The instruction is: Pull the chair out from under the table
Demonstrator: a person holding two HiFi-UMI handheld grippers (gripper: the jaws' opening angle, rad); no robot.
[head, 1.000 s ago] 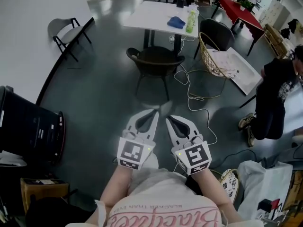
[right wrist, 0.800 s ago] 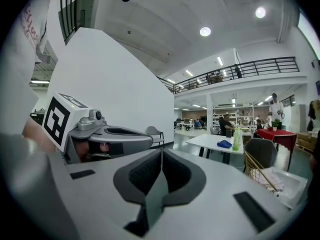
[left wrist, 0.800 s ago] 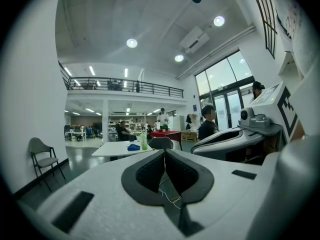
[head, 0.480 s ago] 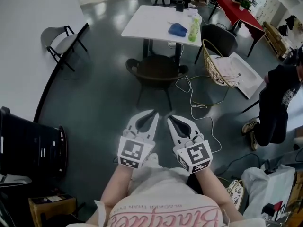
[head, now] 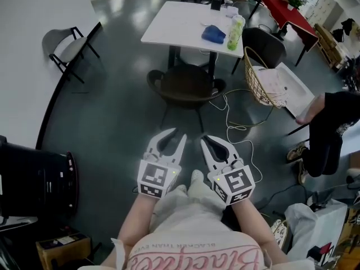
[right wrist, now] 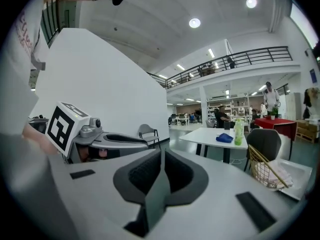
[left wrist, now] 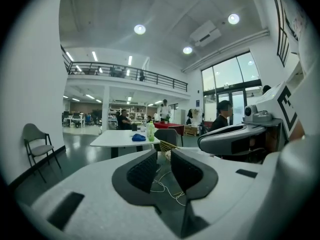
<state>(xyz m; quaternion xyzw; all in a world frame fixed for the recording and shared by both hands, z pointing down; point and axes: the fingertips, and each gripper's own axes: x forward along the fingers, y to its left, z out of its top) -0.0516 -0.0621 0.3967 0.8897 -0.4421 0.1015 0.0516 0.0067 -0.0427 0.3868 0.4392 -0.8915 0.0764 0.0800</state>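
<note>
A dark bucket-seat chair (head: 185,85) stands on thin legs, its far side tucked under the near edge of a white table (head: 180,24). Both grippers hover side by side over the floor, short of the chair and apart from it. My left gripper (head: 176,134) has its jaws opening, a narrow gap between the pads, with nothing between them (left wrist: 164,156). My right gripper (head: 204,141) is shut and empty (right wrist: 161,156). The table (left wrist: 120,139) shows ahead in the left gripper view and ahead to the right (right wrist: 210,134) in the right gripper view.
A blue cloth (head: 214,34) and a green bottle (head: 234,31) lie on the table. A wicker basket (head: 259,72), a second dark chair (head: 264,41) and white cables (head: 230,117) are to the right. A person (head: 332,128) stands at the right; a grey folding chair (head: 64,46) and a black bin (head: 34,179) are left.
Both grippers have travelled forward toward the chair, and the table and chair sit closer in view. The left jaws have parted slightly; the right stays shut.
</note>
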